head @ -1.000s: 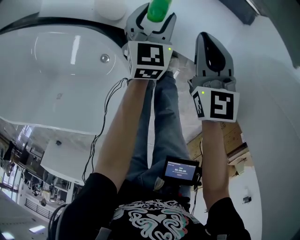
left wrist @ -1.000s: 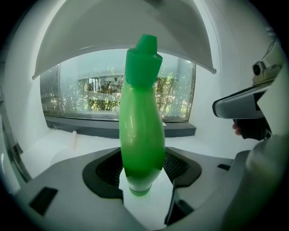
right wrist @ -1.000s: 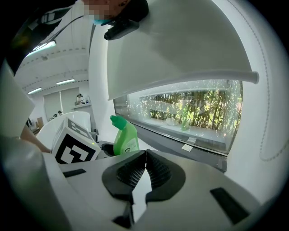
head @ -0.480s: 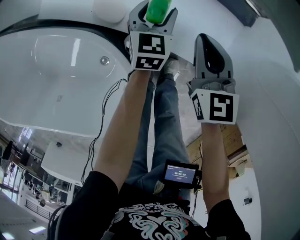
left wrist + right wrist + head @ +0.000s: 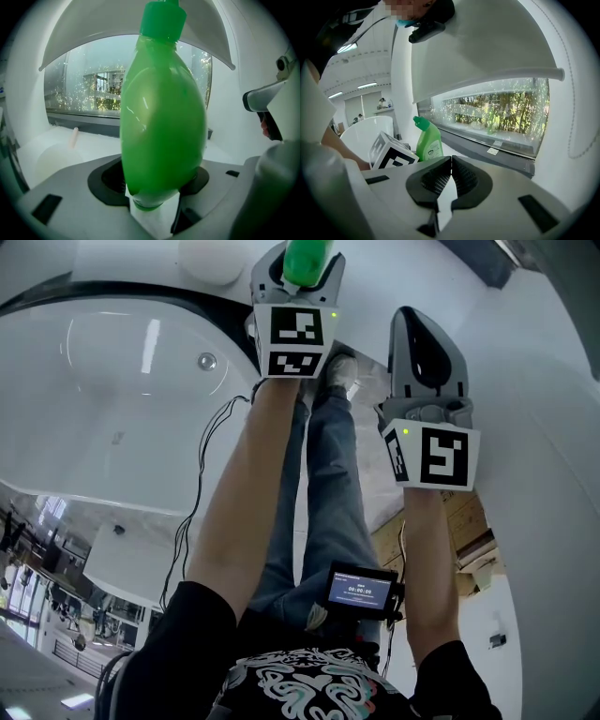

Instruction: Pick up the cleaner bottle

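With my left gripper point(image 5: 301, 270) clamped on the green plastic cleaner bottle point(image 5: 161, 117) and the right gripper point(image 5: 450, 163) pressed closed, empty, I judge a steady lift comes next.

Cleaner bottle point(image 5: 161, 117) fills left tongs point(image 5: 300, 268), bathtub point(image 5: 112, 371) just beside (right tongs point(image 5: 414, 315) unhindered).

Your head view looks steeply down onto the white tub point(image 5: 112, 381) at upper left. Your left gripper view sits close against the cleaner bottle point(image 5: 161, 117); your right gripper view catches it farther off, left of centre. Both face the window point(image 5: 497, 110).
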A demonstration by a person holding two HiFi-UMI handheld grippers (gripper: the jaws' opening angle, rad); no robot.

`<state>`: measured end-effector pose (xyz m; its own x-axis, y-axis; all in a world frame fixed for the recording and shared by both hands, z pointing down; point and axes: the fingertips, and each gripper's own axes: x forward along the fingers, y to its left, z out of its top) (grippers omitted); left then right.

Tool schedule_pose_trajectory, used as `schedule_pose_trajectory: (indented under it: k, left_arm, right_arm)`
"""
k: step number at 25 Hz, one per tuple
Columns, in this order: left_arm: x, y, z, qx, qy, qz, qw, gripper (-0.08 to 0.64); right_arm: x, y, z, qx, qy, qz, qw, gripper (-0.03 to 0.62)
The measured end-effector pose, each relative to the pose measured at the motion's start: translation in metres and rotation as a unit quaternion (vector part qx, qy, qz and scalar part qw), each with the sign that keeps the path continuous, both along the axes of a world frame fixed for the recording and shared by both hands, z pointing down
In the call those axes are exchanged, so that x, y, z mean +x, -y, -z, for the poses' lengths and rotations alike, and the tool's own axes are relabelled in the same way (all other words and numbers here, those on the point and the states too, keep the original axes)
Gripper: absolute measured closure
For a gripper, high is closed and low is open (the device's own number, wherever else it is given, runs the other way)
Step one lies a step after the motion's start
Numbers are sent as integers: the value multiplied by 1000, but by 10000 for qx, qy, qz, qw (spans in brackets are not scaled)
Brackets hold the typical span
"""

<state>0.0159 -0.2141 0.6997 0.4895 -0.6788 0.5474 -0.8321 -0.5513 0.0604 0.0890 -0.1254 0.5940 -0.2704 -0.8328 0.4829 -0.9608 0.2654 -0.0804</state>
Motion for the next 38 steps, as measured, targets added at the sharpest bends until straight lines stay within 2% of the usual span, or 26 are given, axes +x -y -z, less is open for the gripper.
schedule_pose_trajectory:
  k: [6,7,13,23,28,32,38]
  left_arm:
    - [-1,3,-3,47,95,124,9999,310]
    - [-2,3,-2,37,91,133,9999,332]
    - [-3,6,-1,-22,-8,-21,10000,342]
    - [-14,10,-4,-445,-716,286,9960,346]
    - [-17,10,-4,-576,-924,395,9933,347]
    - [-18,12,0,-769,-1494,627,9838,350]
    - [-16,12,3,-898,-1891,692,9754,354]
  right_arm:
    - [5,-5,0,-11,11,-14,10000,566]
    - [5,-6,0,-16,10,-12,10000,566]
    - [6,-11,-2,-1,2,-17,10000,566]
    - [4,-14,-2,-16,31,108,9999,566]
    - [8,-17,-2,-16,46,100,9999,566]
    - [10,-15,1,30,98,106,9999,566]
    - [10,-20,2,18,114,114,9999,566]
